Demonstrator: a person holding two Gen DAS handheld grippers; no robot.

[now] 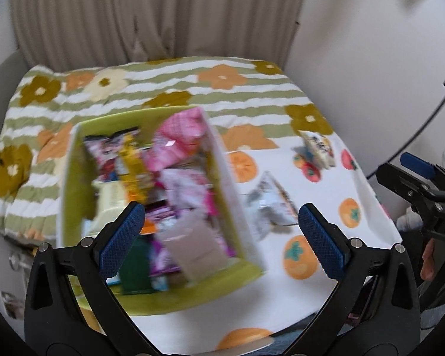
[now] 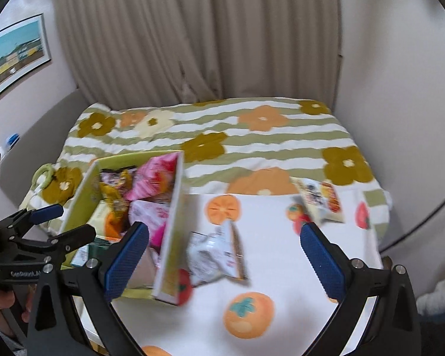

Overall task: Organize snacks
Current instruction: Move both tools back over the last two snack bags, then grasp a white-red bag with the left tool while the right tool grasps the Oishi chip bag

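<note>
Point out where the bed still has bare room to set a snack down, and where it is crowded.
Free: the striped blanket behind the green box, and the white fruit-print cloth between the silver packet and the far packet. Crowded: inside the box, packed with snacks.

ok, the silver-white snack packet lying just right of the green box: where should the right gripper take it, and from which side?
Probably by its upper crimped edge, coming from above and from the right. The silver-white packet lies crumpled on the cloth close beside the box wall, so the left side looks tight. The right gripper is open and empty, hovering over it.
</note>
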